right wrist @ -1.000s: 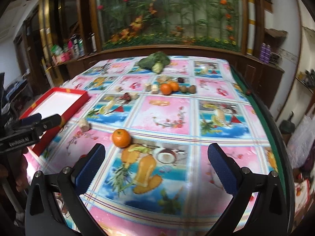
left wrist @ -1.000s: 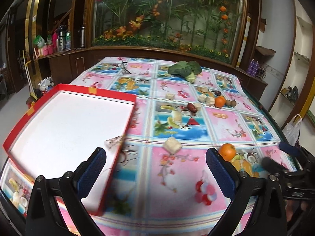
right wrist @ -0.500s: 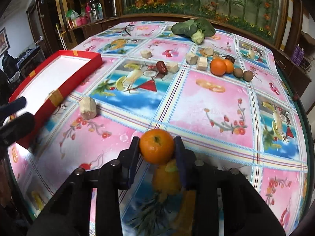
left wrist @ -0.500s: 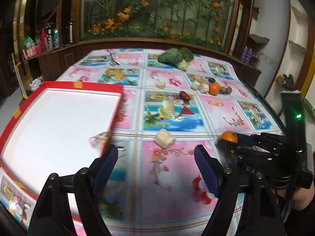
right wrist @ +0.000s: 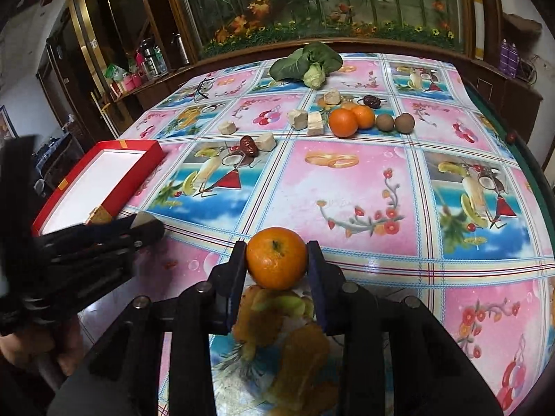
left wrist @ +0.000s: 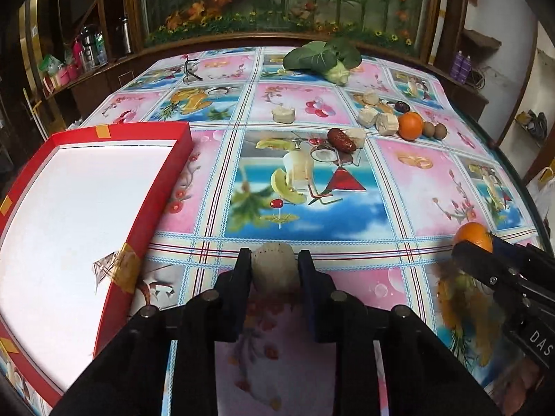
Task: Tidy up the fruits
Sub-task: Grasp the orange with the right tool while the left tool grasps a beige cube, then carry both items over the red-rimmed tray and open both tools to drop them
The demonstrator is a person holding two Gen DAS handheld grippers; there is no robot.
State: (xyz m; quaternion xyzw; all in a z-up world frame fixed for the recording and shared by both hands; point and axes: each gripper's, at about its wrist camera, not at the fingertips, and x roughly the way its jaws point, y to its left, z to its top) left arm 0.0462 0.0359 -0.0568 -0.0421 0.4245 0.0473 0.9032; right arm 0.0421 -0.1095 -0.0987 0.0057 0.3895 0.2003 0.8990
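Note:
In the left wrist view a pale, rough chunk [left wrist: 274, 265] sits between the fingers of my left gripper [left wrist: 274, 272]. Its jaws are closing and the pads touch the chunk's sides, low over the patterned tablecloth. The red tray [left wrist: 152, 187] with a white floor lies just to its left. My right gripper [right wrist: 276, 267] is shut on an orange [right wrist: 276, 258] just above the cloth. That orange [left wrist: 474, 235] also shows at the right edge of the left wrist view. The left gripper [right wrist: 145, 227] appears at the left of the right wrist view, beside the red tray [right wrist: 135, 170].
Farther back on the table lie two oranges [right wrist: 342, 123], two kiwis [right wrist: 385, 122], dark dates [right wrist: 249, 145], several pale chunks [right wrist: 314, 123], a leafy green vegetable [right wrist: 305, 62] and a pair of glasses [right wrist: 203, 88]. The table's green edge [right wrist: 534, 166] runs along the right.
Both grippers came down and forward toward the cloth. The left jaws went from wide open to closed about the pale chunk. The right jaws shut on the orange and stay so.

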